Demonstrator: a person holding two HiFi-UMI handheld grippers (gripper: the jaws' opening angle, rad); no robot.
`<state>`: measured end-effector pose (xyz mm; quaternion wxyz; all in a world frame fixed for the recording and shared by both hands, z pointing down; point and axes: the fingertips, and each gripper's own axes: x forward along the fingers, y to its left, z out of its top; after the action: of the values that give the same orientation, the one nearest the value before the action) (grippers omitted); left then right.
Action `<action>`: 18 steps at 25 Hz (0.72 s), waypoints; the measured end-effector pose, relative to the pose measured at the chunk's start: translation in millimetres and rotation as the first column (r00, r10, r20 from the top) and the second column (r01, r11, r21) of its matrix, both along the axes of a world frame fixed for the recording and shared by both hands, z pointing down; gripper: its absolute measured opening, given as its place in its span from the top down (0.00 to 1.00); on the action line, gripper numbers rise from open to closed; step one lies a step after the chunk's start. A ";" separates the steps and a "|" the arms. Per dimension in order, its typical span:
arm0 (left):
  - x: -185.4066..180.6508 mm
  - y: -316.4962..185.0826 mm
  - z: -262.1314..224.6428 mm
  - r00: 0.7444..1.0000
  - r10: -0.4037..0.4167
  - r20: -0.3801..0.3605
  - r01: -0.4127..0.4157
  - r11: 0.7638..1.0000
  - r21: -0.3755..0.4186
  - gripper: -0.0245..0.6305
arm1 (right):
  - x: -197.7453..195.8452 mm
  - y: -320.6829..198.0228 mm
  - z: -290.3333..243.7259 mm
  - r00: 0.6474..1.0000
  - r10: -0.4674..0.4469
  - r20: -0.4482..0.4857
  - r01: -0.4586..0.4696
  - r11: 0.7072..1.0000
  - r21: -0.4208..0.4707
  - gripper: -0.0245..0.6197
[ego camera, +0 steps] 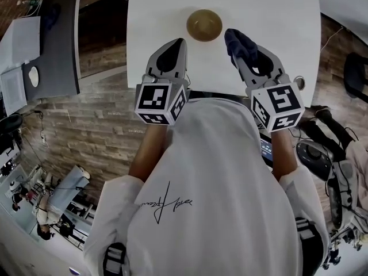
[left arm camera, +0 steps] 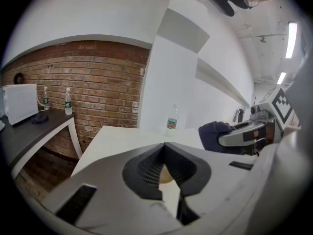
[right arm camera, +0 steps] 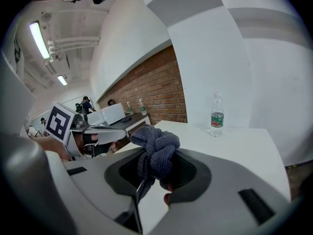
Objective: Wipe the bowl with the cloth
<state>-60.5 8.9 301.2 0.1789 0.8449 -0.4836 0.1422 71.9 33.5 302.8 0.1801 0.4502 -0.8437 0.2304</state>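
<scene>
Flanking bowl (ego camera: pixel 204 25): right hand-held gripper (ego camera: pixel 235 55) pinching cloth (ego camera: pixel 241 42), left hand-held gripper (ego camera: pixel 183 41) closed.

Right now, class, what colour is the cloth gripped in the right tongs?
The cloth is dark bluish grey, seen best in the right gripper view.

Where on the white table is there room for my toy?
Two big bare patches: between the bowl and the left edge of the table, and between the cloth and the right edge. It's crowded in the near middle, where the bowl, the left claw and the cloth-holding right claw sit close.
</scene>
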 end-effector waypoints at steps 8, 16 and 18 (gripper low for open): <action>0.8 -26.7 9.9 1.000 0.002 0.016 -0.002 1.000 -0.026 0.95 | 3.6 -25.6 2.4 1.000 -0.011 -0.007 0.011 1.000 -0.017 0.80; -5.7 -53.4 19.2 0.998 0.058 0.030 -0.056 0.997 -0.060 0.93 | -5.9 -50.0 11.5 0.999 -0.012 -0.046 0.010 0.999 -0.042 0.80; -5.1 -51.0 28.0 0.997 0.070 0.027 -0.068 0.995 -0.073 0.93 | -5.0 -49.5 18.1 0.999 0.000 -0.052 -0.002 0.999 -0.045 0.80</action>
<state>-65.6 -42.1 329.1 0.1969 0.8520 -0.4512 0.1780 66.9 -16.0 320.9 0.2122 0.4524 -0.8329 0.2378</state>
